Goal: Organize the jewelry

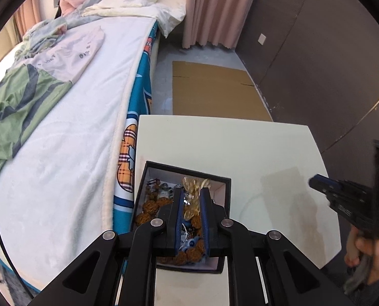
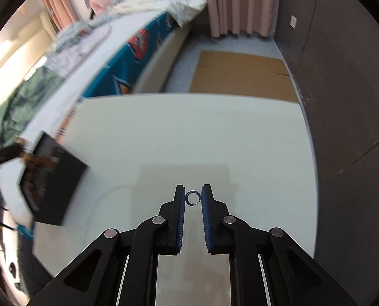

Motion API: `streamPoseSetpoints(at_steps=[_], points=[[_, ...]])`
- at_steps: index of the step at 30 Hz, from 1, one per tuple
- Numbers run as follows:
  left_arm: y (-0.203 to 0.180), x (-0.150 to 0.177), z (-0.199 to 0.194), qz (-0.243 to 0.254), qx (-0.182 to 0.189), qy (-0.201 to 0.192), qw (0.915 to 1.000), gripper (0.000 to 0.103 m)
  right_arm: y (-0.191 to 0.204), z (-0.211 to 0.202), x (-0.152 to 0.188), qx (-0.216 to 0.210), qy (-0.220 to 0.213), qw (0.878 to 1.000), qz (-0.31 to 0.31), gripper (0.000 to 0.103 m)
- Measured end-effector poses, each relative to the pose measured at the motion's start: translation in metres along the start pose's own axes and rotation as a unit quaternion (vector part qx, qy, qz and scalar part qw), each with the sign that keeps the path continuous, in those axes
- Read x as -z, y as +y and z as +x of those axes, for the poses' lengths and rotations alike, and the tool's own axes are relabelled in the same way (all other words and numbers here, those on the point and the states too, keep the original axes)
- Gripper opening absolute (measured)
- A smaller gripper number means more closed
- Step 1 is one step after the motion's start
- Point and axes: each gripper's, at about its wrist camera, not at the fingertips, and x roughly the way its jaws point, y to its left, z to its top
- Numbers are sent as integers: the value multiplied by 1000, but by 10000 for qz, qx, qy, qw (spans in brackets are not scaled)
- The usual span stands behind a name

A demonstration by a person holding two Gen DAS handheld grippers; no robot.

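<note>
Silver and small, the ring point(image 2: 194, 198) sits between the tips of our right gripper point(image 2: 193, 199), pinched lightly across its width above the bare white desk point(image 2: 215, 132), with the jaws only narrowly apart. Well off to the left lies the black box point(image 1: 226, 186) at the desk's bed-side edge, already full of brown beads point(image 1: 151, 205) and a gold piece point(image 1: 193, 187), so we judge the ring must travel leftward. Our left gripper point(image 1: 190, 199) hangs over the box, half-open, and whether it holds anything we cannot tell.
</note>
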Motion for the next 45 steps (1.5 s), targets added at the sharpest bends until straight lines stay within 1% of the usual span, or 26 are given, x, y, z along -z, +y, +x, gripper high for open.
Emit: streamPoseSetpoints(at_steps=[2,4,6,10,16,21,24,26,27,28,29,30,31,32,34,36,39,42,44,45], points=[[-1,1,-1,38,103,-52,9999,25,10,-12,-1,-214,-143,9997,-9,15],[-1,2,-7,10,240,-161,9996,60,22,-17,-3,-407,-225,9989,-47,14],[3,4,-17,-69,227,-349,9991,70,34,-20,-5,-611,-286,9977,-69,15],[14,5,-29,-109,209,-401,9989,70,64,-24,-10,-978,-388,9943,-154,15],[33,10,-44,-127,10,-487,9987,70,104,-29,-12,-1423,-493,9881,-314,15],[49,16,-54,-171,-57,-501,9986,70,134,-29,-14,-1818,-527,9810,-431,15],[55,19,-59,-199,-58,-525,9984,70,151,-31,-16,-2103,-604,9744,-522,15],[60,21,-64,-241,-41,-550,9982,70,162,-32,-18,-2202,-626,9718,-565,15],[62,22,-67,-266,-18,-573,9980,70,165,-32,-19,-2221,-576,9717,-564,21],[63,23,-69,-277,-2,-590,9979,70,166,-33,-20,-2240,-513,9717,-538,38],[64,24,-72,-289,13,-622,9976,70,166,-35,-20,-2226,-513,9724,-483,49],[63,25,-74,-284,6,-655,9974,70,164,-39,-20,-2169,-565,9737,-420,67],[62,26,-77,-259,-1,-685,9973,70,161,-44,-20,-2084,-654,9752,-353,74],[61,27,-80,-234,12,-710,9972,71,159,-51,-19,-2016,-711,9764,-295,74],[58,29,-86,-200,59,-777,9968,78,154,-60,-18,-1972,-731,9774,-215,74],[55,33,-92,-172,103,-872,9960,83,150,-70,-14,-1837,-775,9797,-191,75],[49,39,-103,-101,174,-996,9948,86,146,-83,-5,-1603,-845,9832,-202,77],[44,43,-110,-50,205,-1053,9942,87,142,-98,3,-1389,-947,9856,-192,82],[38,48,-117,0,216,-1107,9936,88,139,-107,9,-1275,-1043,9862,-192,88],[36,50,-120,29,242,-1138,9932,89,137,-112,13,-1225,-1070,9865,-176,93]])
